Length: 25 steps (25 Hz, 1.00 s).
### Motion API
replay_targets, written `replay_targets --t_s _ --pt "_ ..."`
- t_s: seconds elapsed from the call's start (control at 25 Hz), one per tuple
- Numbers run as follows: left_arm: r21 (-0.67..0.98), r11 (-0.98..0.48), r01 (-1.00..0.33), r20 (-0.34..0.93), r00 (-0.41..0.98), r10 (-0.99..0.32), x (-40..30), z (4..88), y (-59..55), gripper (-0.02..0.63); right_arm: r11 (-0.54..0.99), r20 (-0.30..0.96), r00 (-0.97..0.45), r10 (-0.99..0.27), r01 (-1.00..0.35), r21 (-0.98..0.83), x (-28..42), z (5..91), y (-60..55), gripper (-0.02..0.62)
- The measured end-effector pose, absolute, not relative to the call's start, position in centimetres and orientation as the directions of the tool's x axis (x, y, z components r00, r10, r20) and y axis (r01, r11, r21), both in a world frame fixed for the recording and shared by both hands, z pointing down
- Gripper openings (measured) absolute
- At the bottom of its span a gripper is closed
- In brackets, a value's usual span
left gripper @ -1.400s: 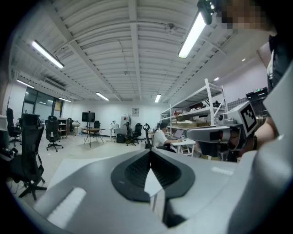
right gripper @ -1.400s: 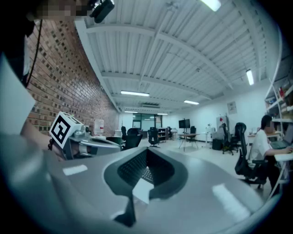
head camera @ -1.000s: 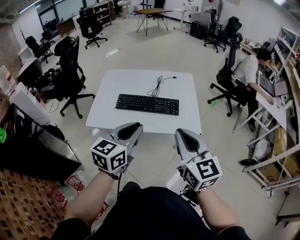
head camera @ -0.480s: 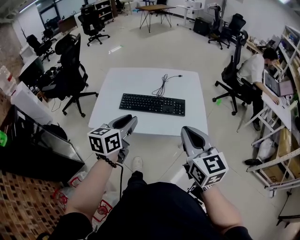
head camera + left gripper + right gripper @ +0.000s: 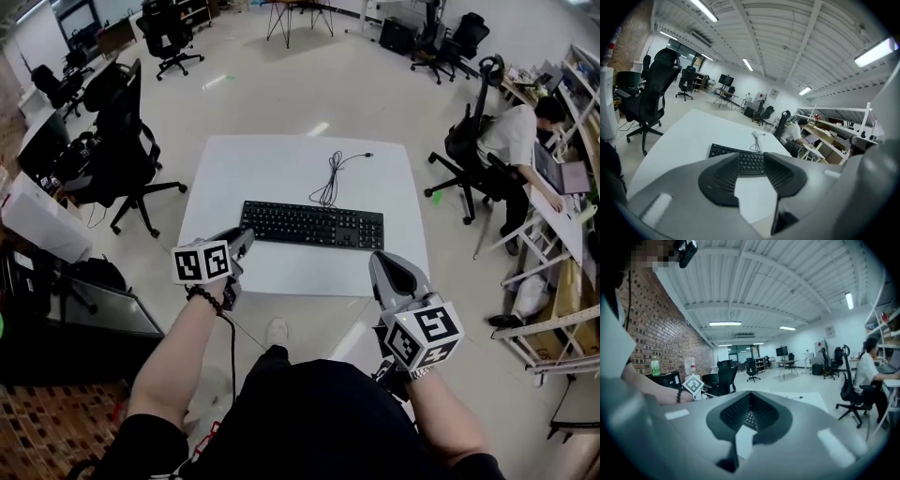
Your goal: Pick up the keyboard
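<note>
A black keyboard lies flat across the near half of a white table, and its black cable trails toward the far side. My left gripper hangs over the table's near left edge, just short of the keyboard's left end. Its jaws are opening with nothing between them. In the left gripper view the keyboard shows ahead of that gripper. My right gripper hovers at the near right edge, shut and empty. In the right gripper view the keyboard peeks through below its tips.
Black office chairs stand left of the table and more at the back. A person sits on a chair at a desk on the right, beside shelving. A dark cabinet is near left. My own legs fill the bottom.
Both grippers have travelled forward to the table's near edge, the left one farther and lower. The left jaws have spread apart; the right stays shut.
</note>
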<state>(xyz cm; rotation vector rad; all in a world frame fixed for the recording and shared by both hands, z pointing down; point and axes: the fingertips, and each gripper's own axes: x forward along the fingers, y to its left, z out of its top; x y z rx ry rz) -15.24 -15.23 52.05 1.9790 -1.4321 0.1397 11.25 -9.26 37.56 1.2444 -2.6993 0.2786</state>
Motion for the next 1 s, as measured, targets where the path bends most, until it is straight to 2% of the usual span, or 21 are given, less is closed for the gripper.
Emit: replay_targets --t_s 0.2,0.44,0.72,1.0 --pt "0.478 -0.09 -0.874 0.556 0.381 -0.739 -19.4 57.5 -19.8 0.144 0.603 0.273 -0.617 -0.738 -0.785 -0.143 9.1 39.8 -13.3 0.003" --pt "0.546 -0.052 -0.836 0.632 0.452 -0.629 -21.1 63.3 -23.6 0.15 0.549 0.331 -0.583 -0.742 -0.812 -0.2 7.2 42.7 -17.2 0.003" --pt "0.624 -0.021 -0.781 0.656 0.538 -0.529 -21.2 67.2 -25.6 0.152 0.462 0.401 -0.541 -0.739 -0.841 -0.281 7.1 46.5 -19.5 0.003" --pt "0.692 -0.006 -0.722 0.624 0.603 -0.497 -20.7 68.0 -25.9 0.136 0.413 0.434 -0.522 -0.734 -0.851 -0.324 7.0 48.3 -20.6 0.003"
